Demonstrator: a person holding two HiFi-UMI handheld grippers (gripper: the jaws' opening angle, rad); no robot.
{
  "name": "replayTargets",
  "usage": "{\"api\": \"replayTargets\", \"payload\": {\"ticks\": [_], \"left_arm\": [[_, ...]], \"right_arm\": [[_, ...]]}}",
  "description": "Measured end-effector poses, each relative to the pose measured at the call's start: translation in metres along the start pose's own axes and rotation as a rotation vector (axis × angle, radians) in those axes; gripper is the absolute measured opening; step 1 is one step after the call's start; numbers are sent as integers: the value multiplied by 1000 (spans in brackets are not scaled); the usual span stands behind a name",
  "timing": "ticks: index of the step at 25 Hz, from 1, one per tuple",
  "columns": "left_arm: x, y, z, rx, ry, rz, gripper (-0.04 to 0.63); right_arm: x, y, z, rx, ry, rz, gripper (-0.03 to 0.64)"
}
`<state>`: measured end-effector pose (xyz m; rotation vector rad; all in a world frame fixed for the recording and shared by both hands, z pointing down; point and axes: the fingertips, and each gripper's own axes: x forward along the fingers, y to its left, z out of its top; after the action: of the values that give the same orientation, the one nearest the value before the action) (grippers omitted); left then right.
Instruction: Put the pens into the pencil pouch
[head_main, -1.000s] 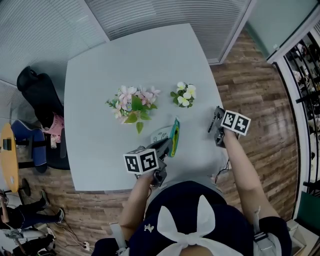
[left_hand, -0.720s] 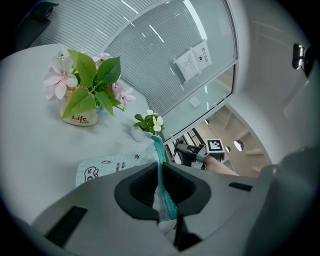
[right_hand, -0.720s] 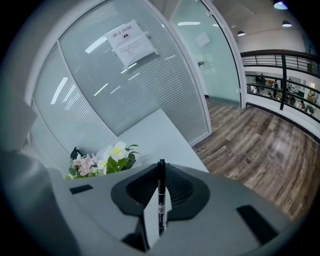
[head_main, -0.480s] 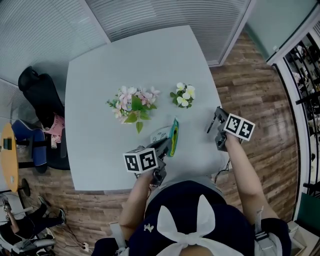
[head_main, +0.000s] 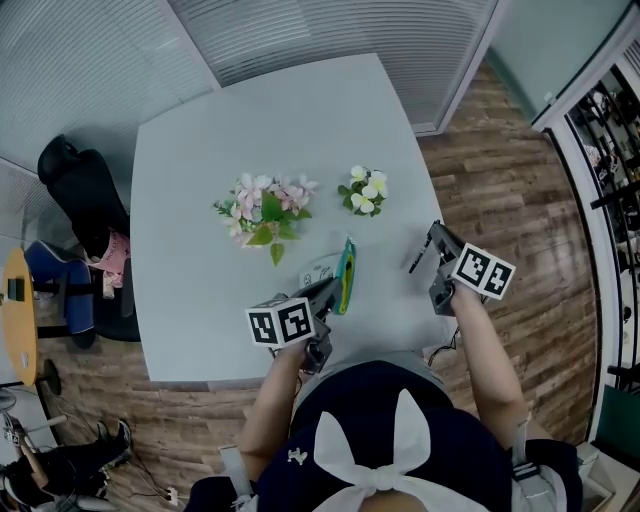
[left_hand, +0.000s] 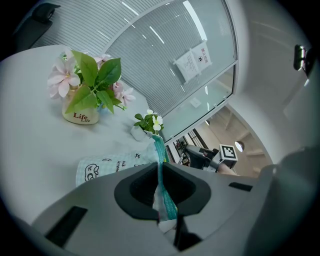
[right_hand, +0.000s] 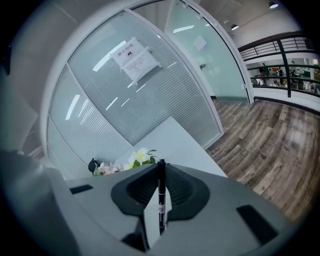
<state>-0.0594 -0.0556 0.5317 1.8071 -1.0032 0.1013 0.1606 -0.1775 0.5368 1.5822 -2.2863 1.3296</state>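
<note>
Pen (right_hand: 161, 197): dark, slim, pinched between the jaws of the right tongs (right_hand: 160, 200). Its long axis ran along the jaws, one end poking out past their tips. From the head view the pen (head_main: 419, 254) showed as a thin dark slant at the right tongs (head_main: 430, 246), off the tabletop (head_main: 200, 150) near its right edge.

Pencil pouch (head_main: 343, 275): white checked cloth with a teal zip edge, partly lying on the tabletop. The left tongs (head_main: 327, 293) were clamped on its near end. In the left gripper view the jaws of the left tongs (left_hand: 161, 196) met on the teal edge, and the pencil pouch (left_hand: 107, 165) trailed away from them onto the tabletop.

Key relation: the pouch lay to the left of the pen-bearing tongs in the head view, apart from them, with bare tabletop between. Its long axis ran away from the person, toward the small white flower pot (head_main: 364, 190). The right hand carried the pen; the left only held the pouch.

Judgement: the pen would have to travel left and down to the zip edge. How far the mouth gaped could not be told.

Beyond: pink flower pot (head_main: 265, 212) farther left. No loose pen made out.
</note>
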Motion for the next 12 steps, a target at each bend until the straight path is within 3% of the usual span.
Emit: {"api": "replayTargets", "payload": {"ticks": [12], "left_arm": [[-1, -2, -2, 2, -2, 1, 46]], "right_arm": [[-29, 19, -22, 78, -61, 93, 51]]}}
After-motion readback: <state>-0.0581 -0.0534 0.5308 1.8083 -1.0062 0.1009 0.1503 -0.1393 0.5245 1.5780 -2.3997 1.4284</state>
